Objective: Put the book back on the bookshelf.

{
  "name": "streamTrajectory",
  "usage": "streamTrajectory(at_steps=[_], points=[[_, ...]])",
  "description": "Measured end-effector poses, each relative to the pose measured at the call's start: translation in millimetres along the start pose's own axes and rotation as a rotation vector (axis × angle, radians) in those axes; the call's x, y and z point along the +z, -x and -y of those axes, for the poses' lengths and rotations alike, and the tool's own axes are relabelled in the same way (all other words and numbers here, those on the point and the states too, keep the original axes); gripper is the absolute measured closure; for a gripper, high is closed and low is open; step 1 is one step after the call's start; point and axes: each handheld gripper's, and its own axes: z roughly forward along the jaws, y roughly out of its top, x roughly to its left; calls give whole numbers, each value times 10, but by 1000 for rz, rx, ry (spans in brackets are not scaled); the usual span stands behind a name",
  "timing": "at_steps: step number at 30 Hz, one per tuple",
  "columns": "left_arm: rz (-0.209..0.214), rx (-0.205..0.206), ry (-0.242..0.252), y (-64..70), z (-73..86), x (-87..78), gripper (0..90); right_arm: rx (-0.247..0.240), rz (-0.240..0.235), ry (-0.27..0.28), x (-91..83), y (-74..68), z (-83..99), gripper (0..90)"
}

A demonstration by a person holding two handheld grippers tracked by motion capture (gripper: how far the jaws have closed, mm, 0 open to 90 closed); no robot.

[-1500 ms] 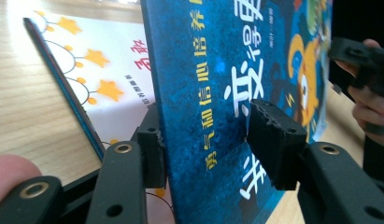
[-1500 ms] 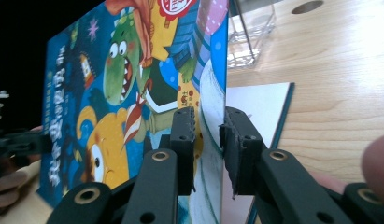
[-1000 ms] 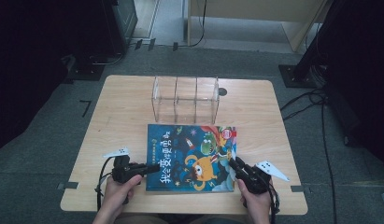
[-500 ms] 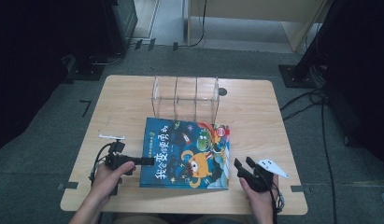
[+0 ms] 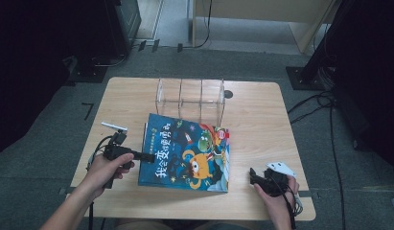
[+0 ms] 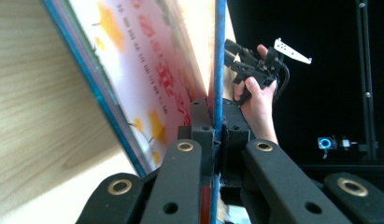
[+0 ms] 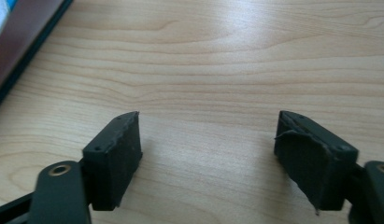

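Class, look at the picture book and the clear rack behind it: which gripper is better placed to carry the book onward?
Left. The left gripper is clamped on the book's cover edge, while the right gripper sits open, apart from it.

High view looks down; tool views sit close — perhaps sharing the table (image 5: 261,120).

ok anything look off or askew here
The picture book lies skewed on the table, its cover lifted open by the left gripper, shut on the cover's edge. The right gripper's pad looks frayed.
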Motion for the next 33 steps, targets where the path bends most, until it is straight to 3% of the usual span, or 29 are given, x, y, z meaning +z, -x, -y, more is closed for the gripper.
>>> streamTrajectory(at_steps=[2, 7, 14, 24, 30, 33], points=[[-9, -20, -24, 4, -60, -28, 882, -19, -16, -15, 19, 4, -12, 145], [-44, -57, -57, 44, -163, -109, 880, -51, -27, -25, 21, -16, -6, 119], [-112, -55, -87, 336, -270, -203, 888, -52, -31, -26, 20, -19, -5, 116], [-260, -36, -132, 773, -444, -402, 889, -53, -33, -23, 12, -26, -1, 132], [-353, -21, -163, 1047, -550, -420, 888, -53, -33, -23, 12, -26, -1, 133], [-377, -19, -170, 1111, -574, -412, 888, -54, -33, -22, 12, -27, 0, 135]])
